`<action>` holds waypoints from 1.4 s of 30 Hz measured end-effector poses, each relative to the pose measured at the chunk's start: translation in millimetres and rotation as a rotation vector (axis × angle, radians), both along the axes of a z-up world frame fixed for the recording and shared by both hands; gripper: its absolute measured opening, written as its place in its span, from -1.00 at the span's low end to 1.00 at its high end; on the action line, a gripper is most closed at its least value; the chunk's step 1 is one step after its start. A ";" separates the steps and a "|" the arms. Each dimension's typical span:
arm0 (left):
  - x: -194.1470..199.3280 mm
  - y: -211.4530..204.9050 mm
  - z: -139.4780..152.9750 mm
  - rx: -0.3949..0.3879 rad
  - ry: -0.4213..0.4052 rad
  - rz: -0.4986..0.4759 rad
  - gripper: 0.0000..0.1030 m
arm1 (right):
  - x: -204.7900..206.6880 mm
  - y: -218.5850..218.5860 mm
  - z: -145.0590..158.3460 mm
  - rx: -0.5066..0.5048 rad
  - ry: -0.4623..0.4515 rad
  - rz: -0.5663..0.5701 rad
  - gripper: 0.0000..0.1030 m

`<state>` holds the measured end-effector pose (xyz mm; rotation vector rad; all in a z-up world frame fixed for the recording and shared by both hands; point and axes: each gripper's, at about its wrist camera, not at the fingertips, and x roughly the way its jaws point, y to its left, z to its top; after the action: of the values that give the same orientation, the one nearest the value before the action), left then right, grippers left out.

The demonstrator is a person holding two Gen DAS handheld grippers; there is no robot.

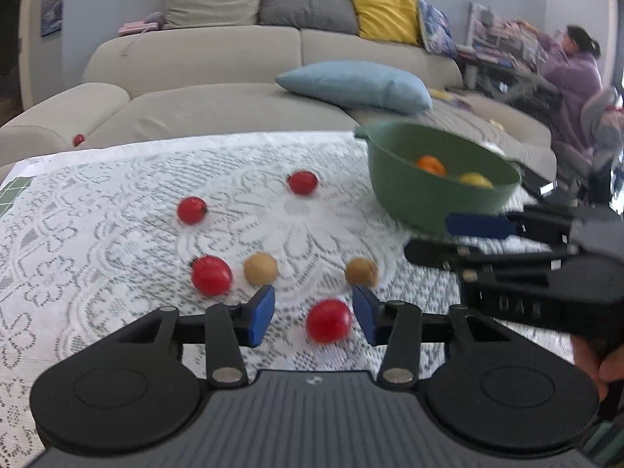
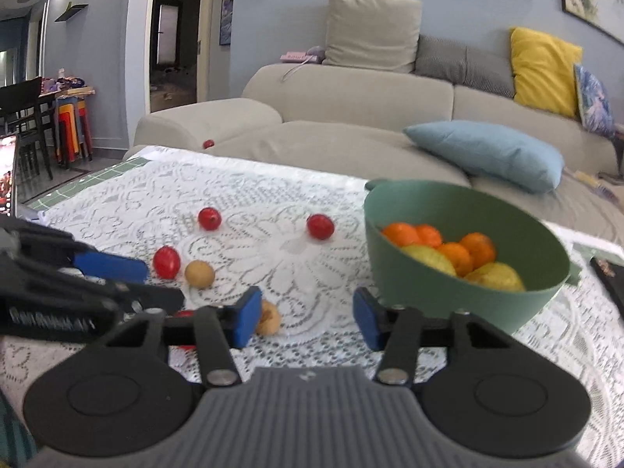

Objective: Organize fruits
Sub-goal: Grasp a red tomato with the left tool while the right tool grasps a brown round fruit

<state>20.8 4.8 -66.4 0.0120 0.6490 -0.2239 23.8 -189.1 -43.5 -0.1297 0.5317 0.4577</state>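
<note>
Table covered with a white lace tablecloth (image 1: 117, 234), loose fruit scattered across it. Left gripper (image 1: 314, 314) low over the cloth, blue-padded jaws apart, with a small round red fruit (image 1: 328, 320) lying on the cloth between them; the right pad sits just beside it, the left pad stands clear, so nothing is clamped.

Beyond the left pads: two tan round fruits (image 1: 260, 268) (image 1: 362, 272), and three more red fruits (image 1: 211, 275) (image 1: 191, 210) (image 1: 302, 182) farther out.

Right gripper (image 2: 308, 314) also low, jaws apart over bare lace, nothing between them. A tan fruit (image 2: 270, 318) lies just outside its left pad, partly hidden; contact hard to judge in the blur.

Deep green plastic bowl (image 2: 448, 296) stands on the cloth just right of the right gripper (oranges (image 2: 456, 253) and yellow lemon-like fruits (image 2: 497, 275) inside).

One stray red fruit (image 2: 208, 144) rests on the beige sofa (image 2: 331, 97) behind the table.
</note>
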 end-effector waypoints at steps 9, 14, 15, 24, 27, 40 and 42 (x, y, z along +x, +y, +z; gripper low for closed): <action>-0.9 -16.9 -19.0 0.098 -0.026 -0.041 -0.02 | 6.4 5.1 -13.1 0.038 0.056 0.035 -0.23; 3.7 -21.2 -24.1 0.103 -0.004 -0.056 -0.10 | 13.7 9.7 -20.9 0.049 0.086 0.042 -0.24; 4.5 -20.4 -24.8 0.097 0.000 -0.055 -0.10 | 15.4 9.2 -21.3 0.054 0.093 0.044 -0.27; 5.4 -16.1 -24.6 0.077 0.004 -0.067 -0.30 | 22.6 20.1 -28.8 0.050 0.116 0.068 -0.36; 5.3 -14.4 -24.7 0.066 0.006 -0.069 -0.32 | 25.2 22.7 -30.5 0.050 0.126 0.069 -0.36; 4.4 -15.3 -24.4 0.062 0.014 -0.074 -0.35 | 32.8 28.7 -36.5 0.043 0.166 0.062 -0.56; 4.8 -15.2 -24.4 0.059 0.015 -0.073 -0.35 | 32.9 28.2 -36.4 0.044 0.167 0.061 -0.56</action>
<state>25.6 -10.3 -90.9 0.0908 0.6711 -0.2755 56.7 -160.9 -79.9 -0.0660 0.6825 0.5422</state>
